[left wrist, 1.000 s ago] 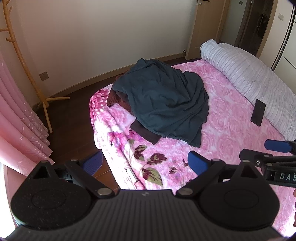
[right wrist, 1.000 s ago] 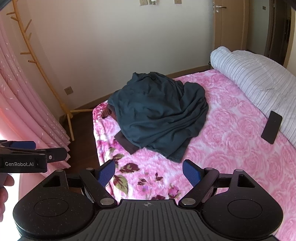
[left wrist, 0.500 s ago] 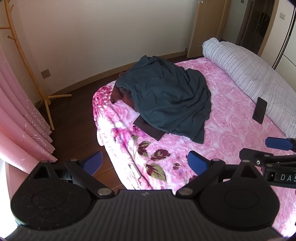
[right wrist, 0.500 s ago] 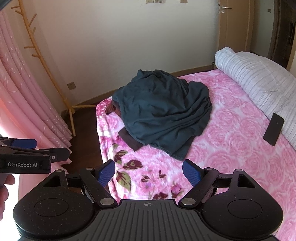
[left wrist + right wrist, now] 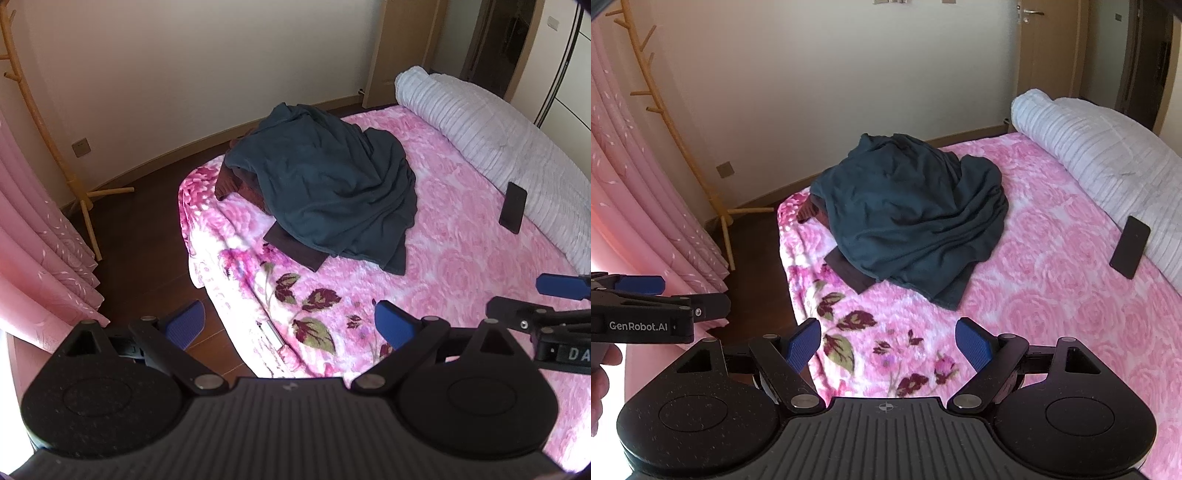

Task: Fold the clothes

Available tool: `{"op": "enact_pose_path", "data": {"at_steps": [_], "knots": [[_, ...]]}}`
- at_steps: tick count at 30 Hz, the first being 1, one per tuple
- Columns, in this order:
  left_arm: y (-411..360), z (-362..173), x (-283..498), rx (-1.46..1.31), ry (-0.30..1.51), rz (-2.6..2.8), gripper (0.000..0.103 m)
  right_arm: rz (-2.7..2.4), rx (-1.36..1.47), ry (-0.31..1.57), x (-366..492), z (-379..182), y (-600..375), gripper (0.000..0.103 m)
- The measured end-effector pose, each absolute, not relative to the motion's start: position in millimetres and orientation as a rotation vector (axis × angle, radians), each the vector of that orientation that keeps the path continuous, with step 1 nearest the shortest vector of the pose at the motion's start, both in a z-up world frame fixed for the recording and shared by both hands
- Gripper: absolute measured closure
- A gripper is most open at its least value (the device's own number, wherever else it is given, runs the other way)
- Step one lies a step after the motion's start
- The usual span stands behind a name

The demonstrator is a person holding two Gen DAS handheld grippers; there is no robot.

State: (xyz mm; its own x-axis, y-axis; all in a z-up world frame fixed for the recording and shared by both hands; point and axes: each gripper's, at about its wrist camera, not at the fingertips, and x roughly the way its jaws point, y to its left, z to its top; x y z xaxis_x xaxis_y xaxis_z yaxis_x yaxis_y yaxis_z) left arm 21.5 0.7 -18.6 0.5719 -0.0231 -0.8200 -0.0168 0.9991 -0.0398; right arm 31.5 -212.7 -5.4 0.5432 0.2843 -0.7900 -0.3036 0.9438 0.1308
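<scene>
Heap (image 5: 332, 184) of dark clothes lies crumpled on bed (image 5: 461, 258), ahead of both tongs, well apart. Left tongs (image 5: 290, 317) and right tongs (image 5: 888, 341) gape, empty; neither clearly nearer.

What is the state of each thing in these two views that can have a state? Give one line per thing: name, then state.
dark teal garment: crumpled in a heap, unfolded, on the bed.
brown garment: mostly hidden under the teal one.
left gripper: fingers open, empty.
right gripper: fingers open, empty.
phone: screen dark, propped against the rolled quilt.
white quilt: rolled up along the bed's far side.
door: closed, as far as shows.
</scene>
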Motion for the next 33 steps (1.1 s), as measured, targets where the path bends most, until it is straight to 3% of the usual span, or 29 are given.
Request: {"op": "enact_pose_path", "data": {"at_steps": [19,33], "knots": [[-10.8,-29.2,81.7,0.094,0.905,-0.062,0.007,0.297,0.022,0.934,74.8,-26.5,-283.7,0.020],[45.3,-109.6,349.6,0.391,0.841,-0.272,0.007,0.362,-0.068,0.968,239.6,-78.6,-223.5,0.020]]}}
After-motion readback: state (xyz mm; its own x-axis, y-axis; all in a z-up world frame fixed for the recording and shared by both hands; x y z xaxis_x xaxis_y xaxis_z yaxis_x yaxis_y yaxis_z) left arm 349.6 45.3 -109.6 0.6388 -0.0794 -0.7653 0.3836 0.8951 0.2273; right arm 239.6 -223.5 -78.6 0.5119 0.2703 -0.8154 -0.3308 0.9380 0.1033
